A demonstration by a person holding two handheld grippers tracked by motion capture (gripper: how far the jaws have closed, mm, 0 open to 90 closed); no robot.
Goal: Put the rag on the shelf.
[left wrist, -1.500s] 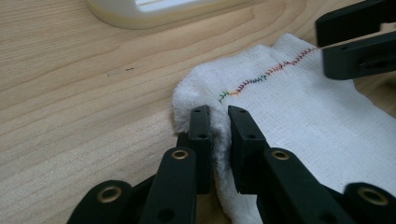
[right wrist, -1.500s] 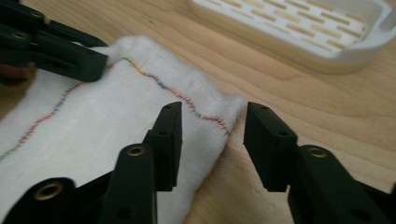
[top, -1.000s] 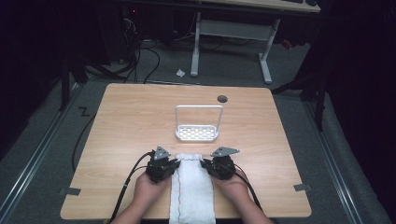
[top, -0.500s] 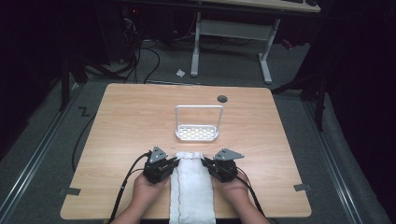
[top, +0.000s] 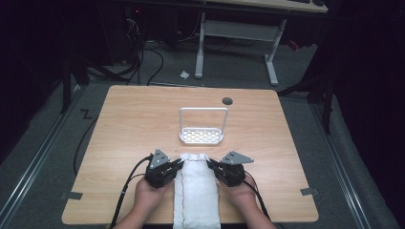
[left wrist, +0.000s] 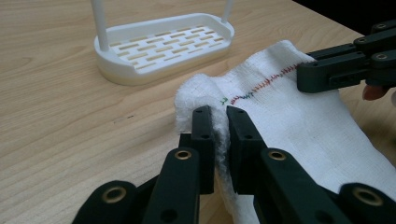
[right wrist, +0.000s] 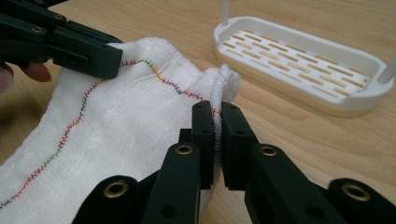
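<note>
While both grippers sit at the near edge of the table (top: 119, 124), I log each one clamped on the cloth (top: 197, 191).

L gripper (top: 177, 164): jaws pressed together on the cloth's far-left corner; in the left gripper view (left wrist: 219, 126) a fold of fabric is bunched between the pads, corner raised off the wood. R gripper (top: 213, 165): jaws likewise closed on the far-right corner; the right gripper view (right wrist: 217, 123) shows a pinched ridge of cloth between the pads.

Cloth: white, w/ a multicolour stitched line along its left side and across its far end. It lies lengthwise just on the near side of the rack (top: 201, 135), not touching it, and its near end hangs over the table's front edge. The far end spans between the two grippers, slightly slack and wrinkled.

Rack: white slotted tray w/ a tall wire hoop handle, upright, approx. mid-table. Nothing in it. A small dark disc (top: 227, 100) sits beyond the rack, to its right, near the far edge.

Hands (top: 149, 195) grip the tools just on the near side of the rack, one either side of the cloth.
</note>
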